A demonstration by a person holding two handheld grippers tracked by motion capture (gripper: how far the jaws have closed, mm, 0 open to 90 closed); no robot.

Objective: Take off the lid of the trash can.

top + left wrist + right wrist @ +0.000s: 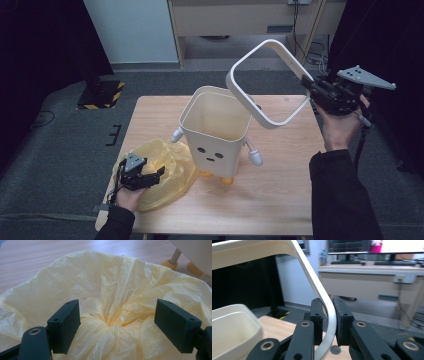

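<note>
Wooden tabletop (280, 200) sits on grey carpet, and on it I see the cream bin (216, 131) with its printed face standing upright, nothing visible inside. My right hand-held gripper (309, 86) is clamped on the white rim frame (265, 80), holding it tilted in the air above and to the right of the bin; its own view shows the jaws pinching the frame's curved edge (329, 315). My left hand-held gripper (150, 175) rests over the yellow bag (165, 160) just left of the bin, jaws spread wide either side of the bag's gathered folds (110, 322).
</note>
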